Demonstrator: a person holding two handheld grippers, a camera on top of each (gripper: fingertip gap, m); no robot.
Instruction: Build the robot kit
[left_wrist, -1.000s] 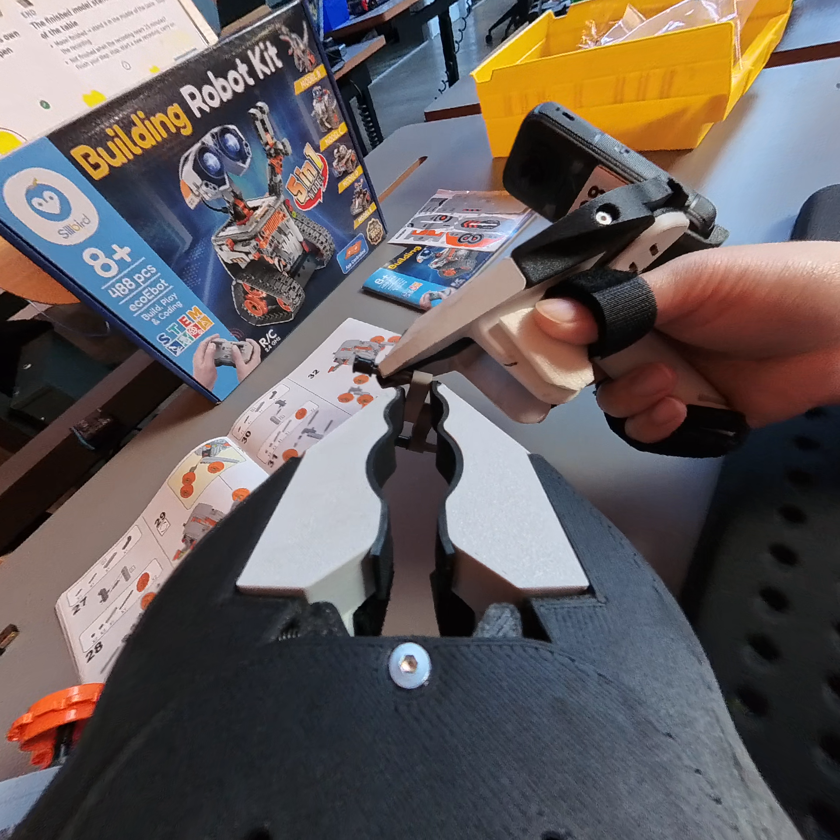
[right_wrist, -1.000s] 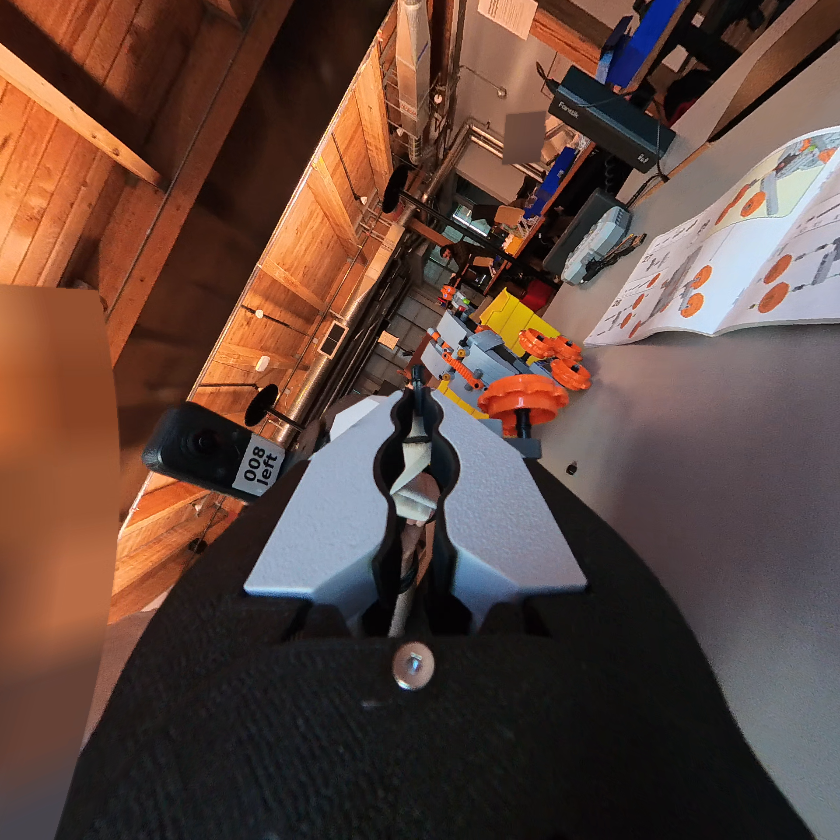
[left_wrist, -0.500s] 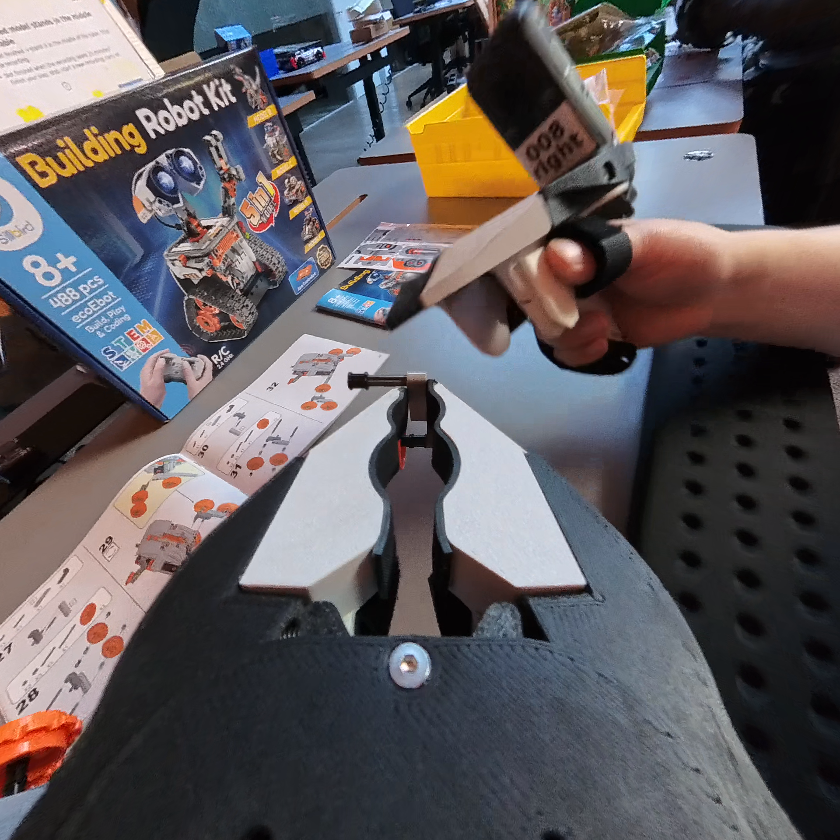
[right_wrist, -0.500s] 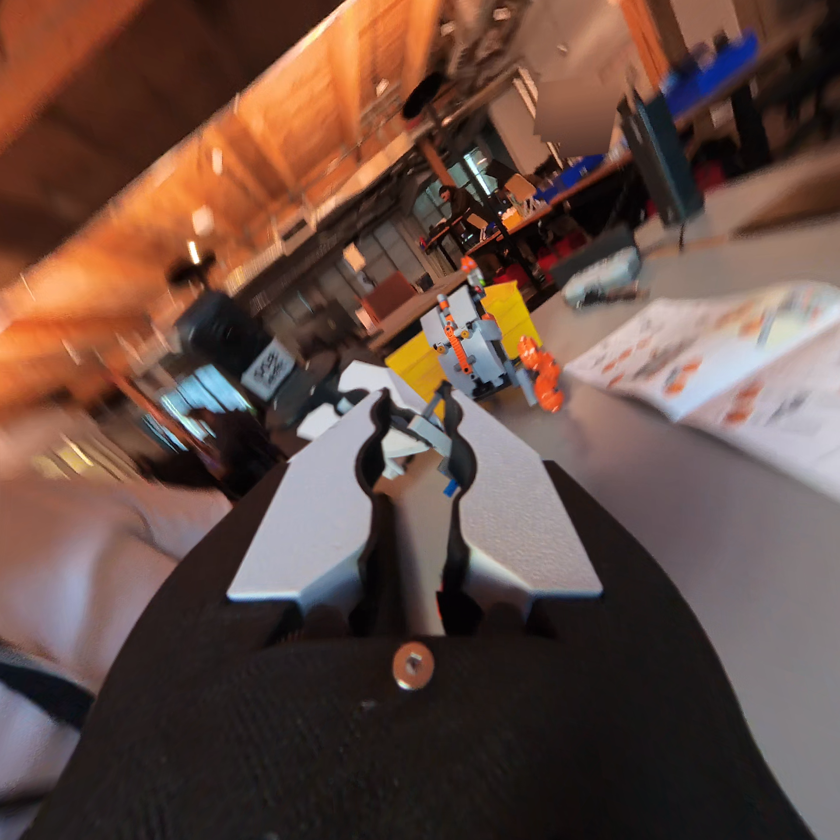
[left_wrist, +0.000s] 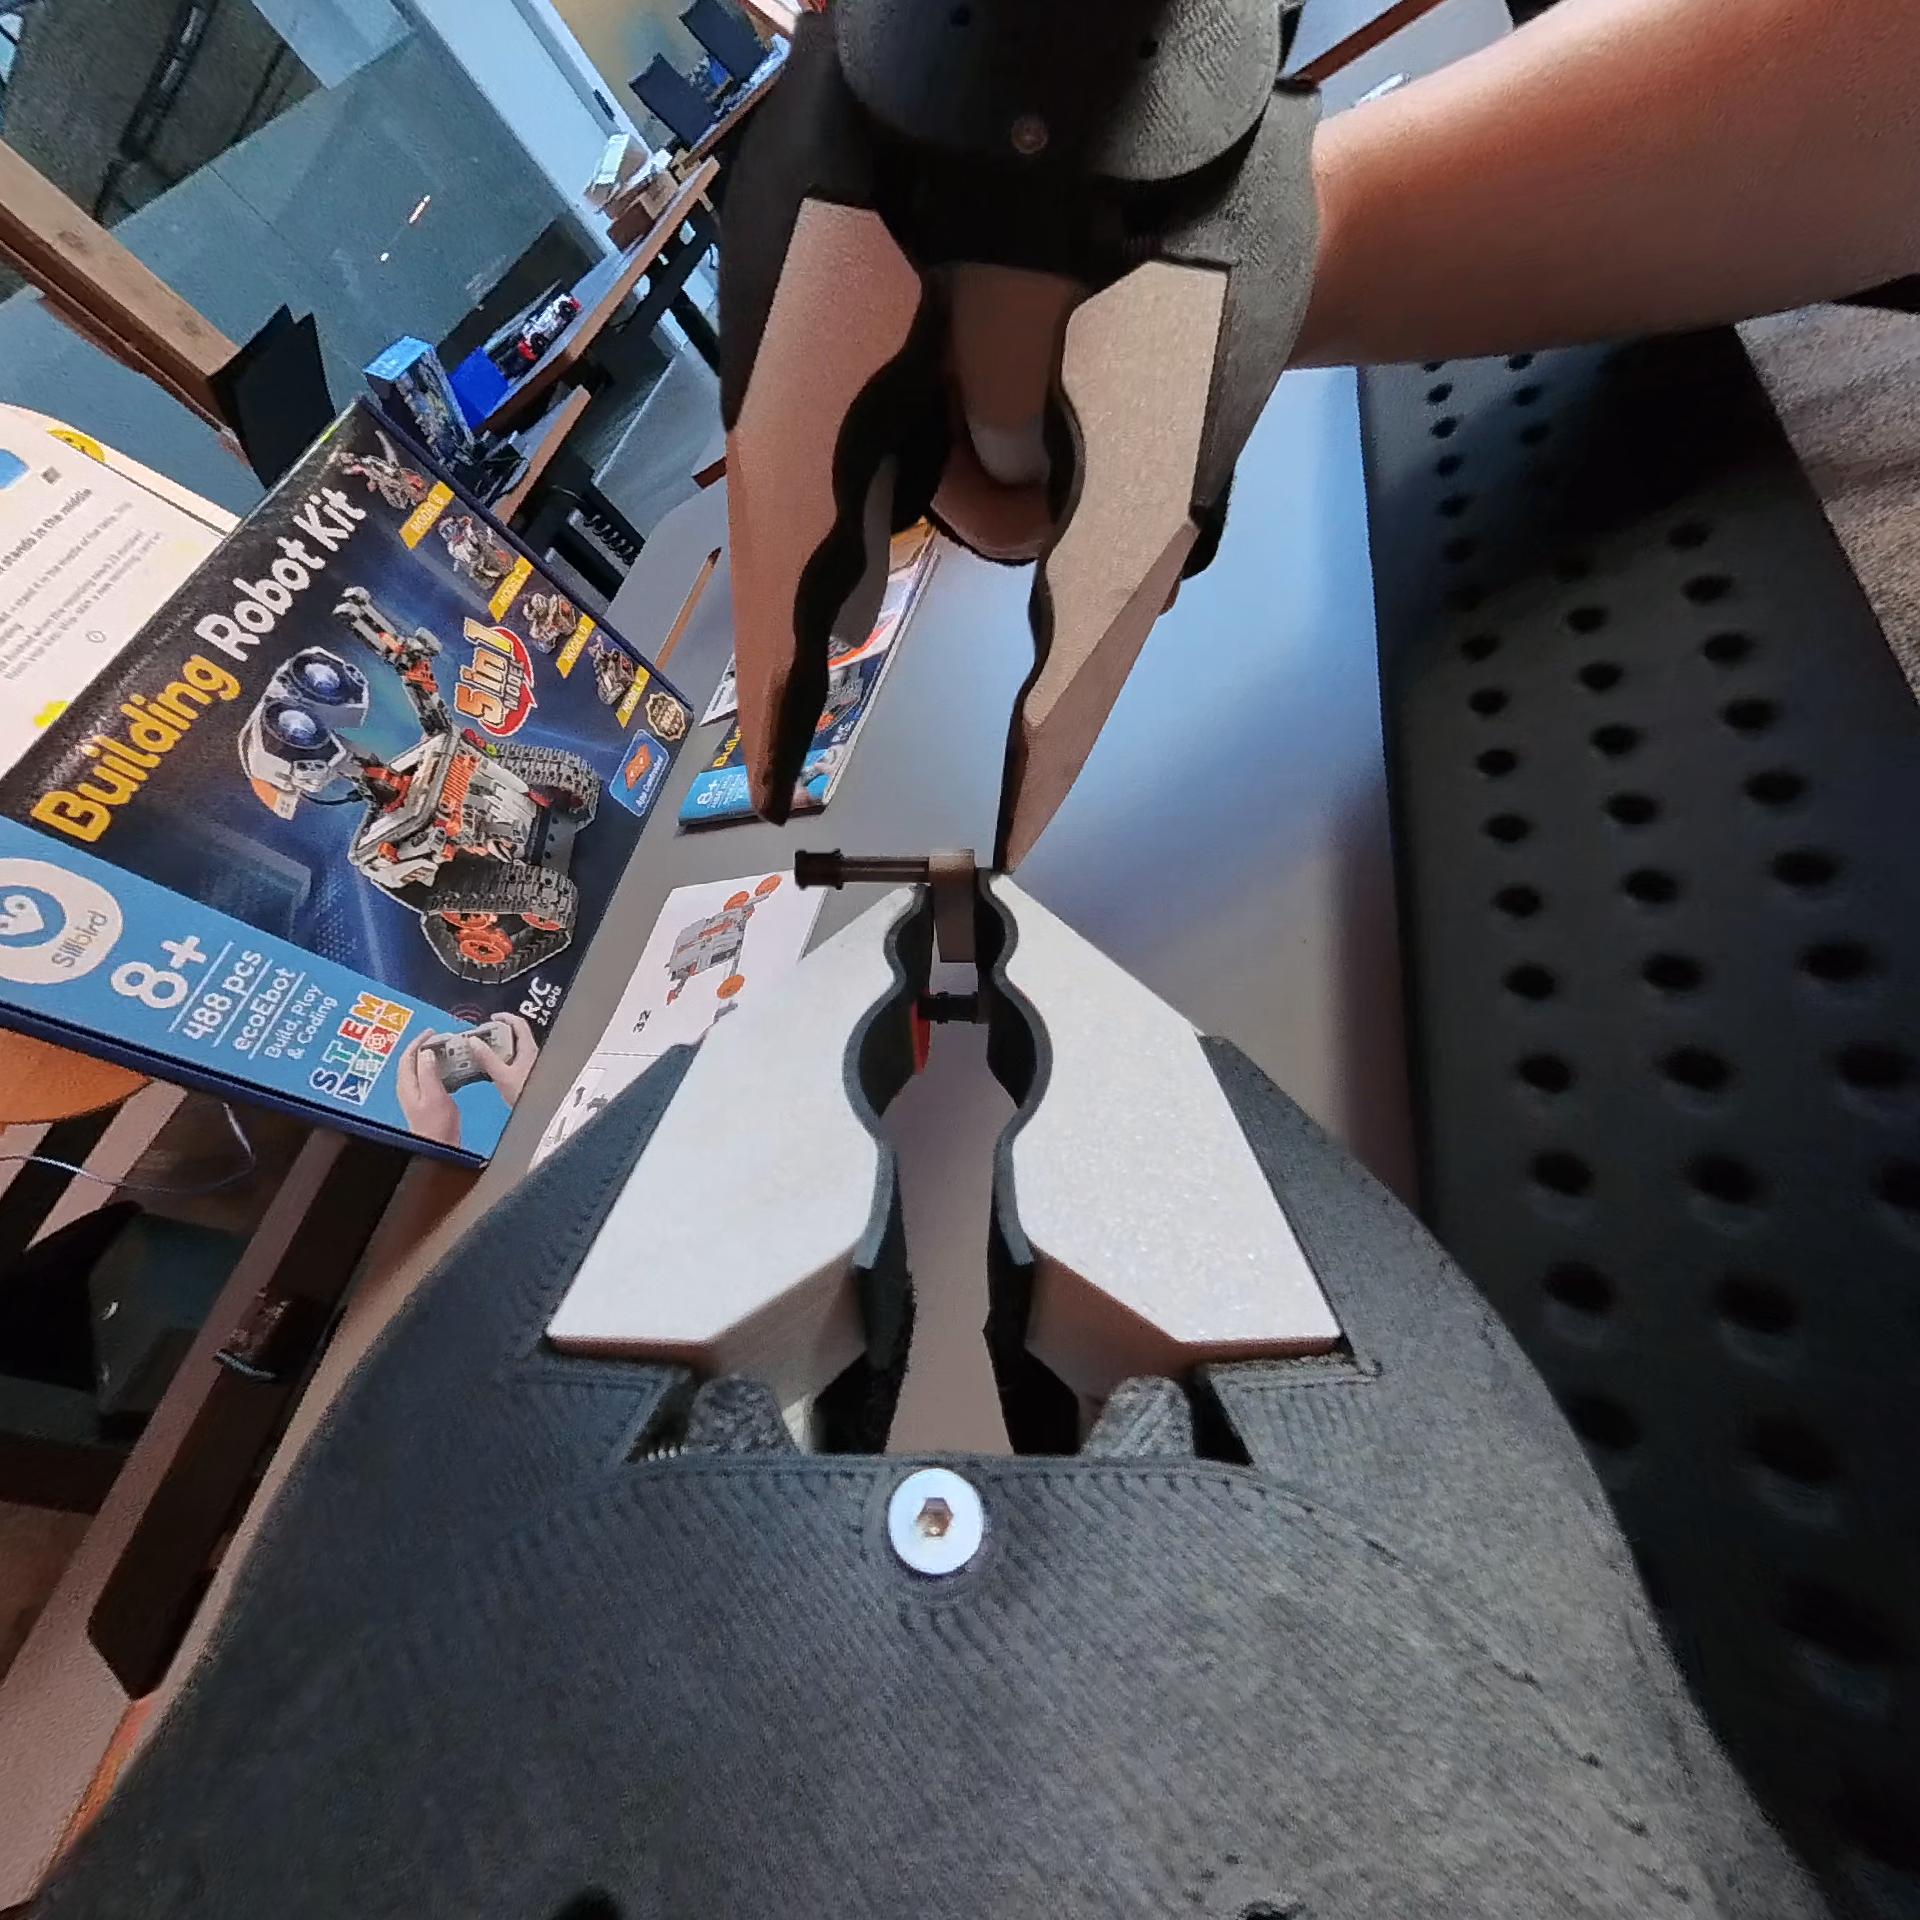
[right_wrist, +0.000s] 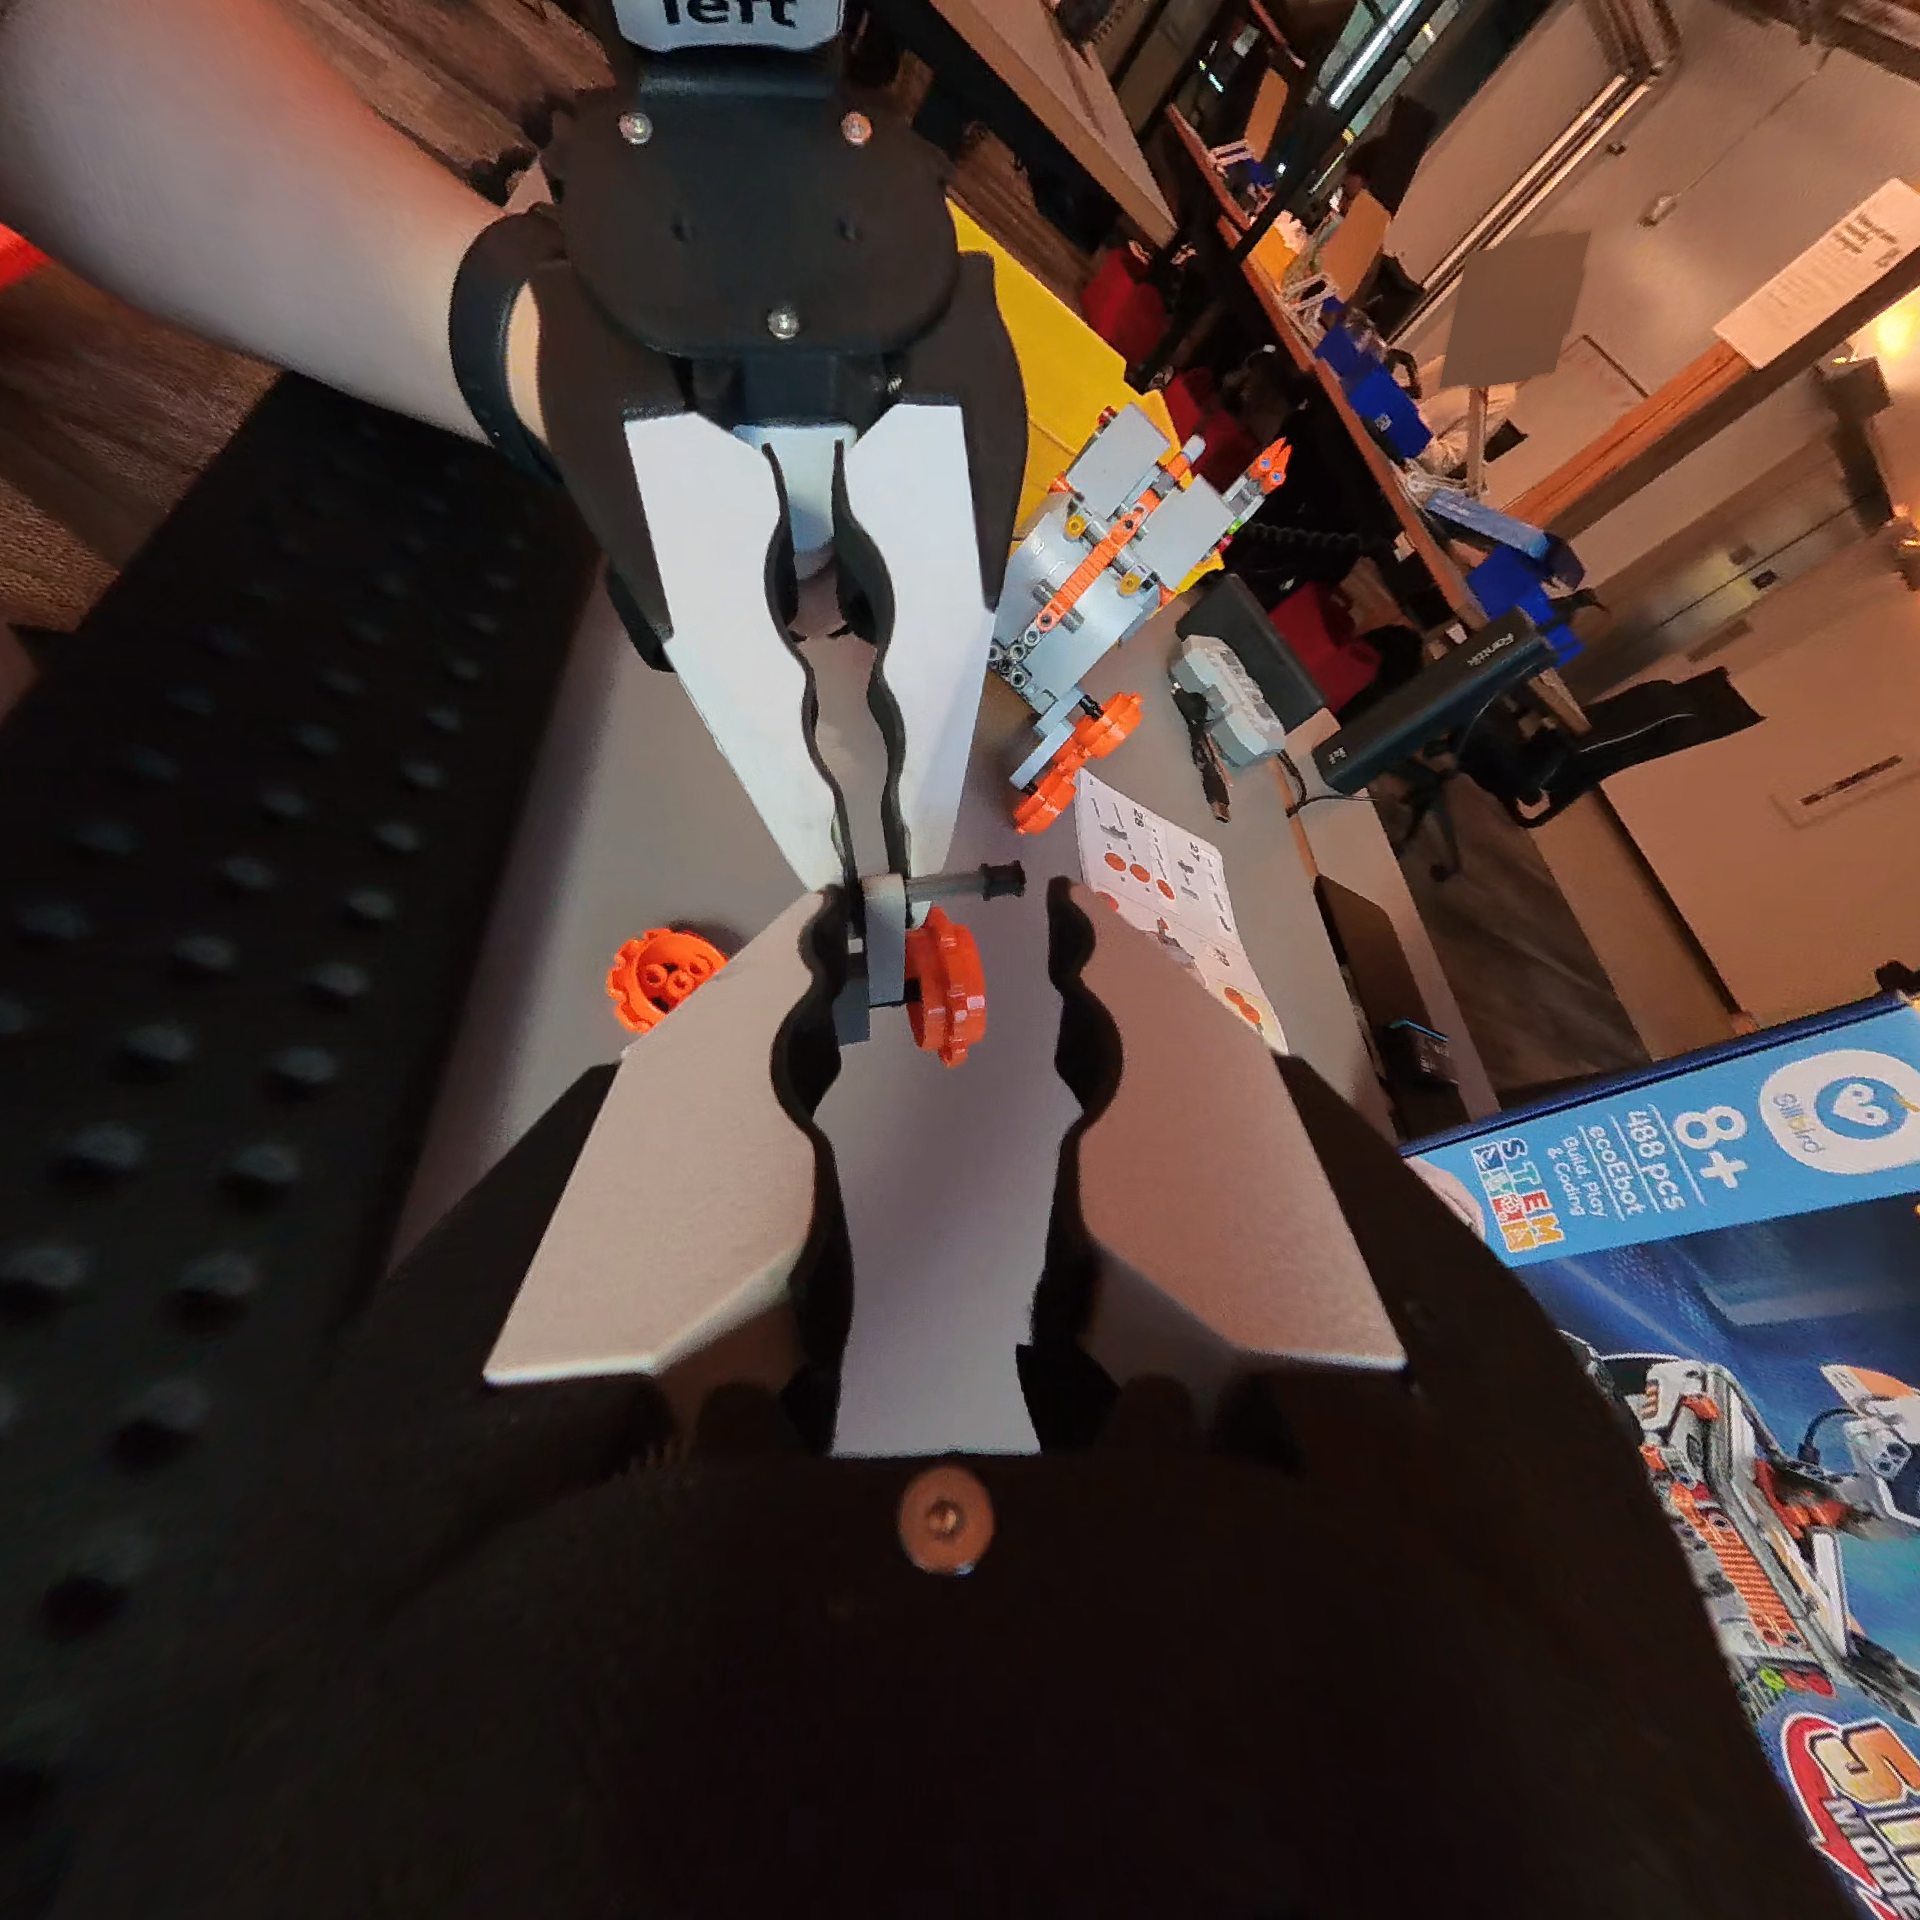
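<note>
Right wrist view: a grey beam (right_wrist: 883, 935) is pinched by the left gripper (right_wrist: 878, 868), partly hidden; the right gripper (right_wrist: 935, 904) is spread, ungrasping.

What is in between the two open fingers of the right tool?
In the right wrist view, a small grey beam with a black axle and an orange gear, pinched by the left tool, sits between the right tool's open fingers.

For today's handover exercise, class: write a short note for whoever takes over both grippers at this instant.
Left gripper: shut on a small grey piece carrying an orange gear and a black pin, above the table.
Right gripper: open, empty, tips facing that piece.
Nearby: spare gear, half-built model, booklet, kit box.
</note>
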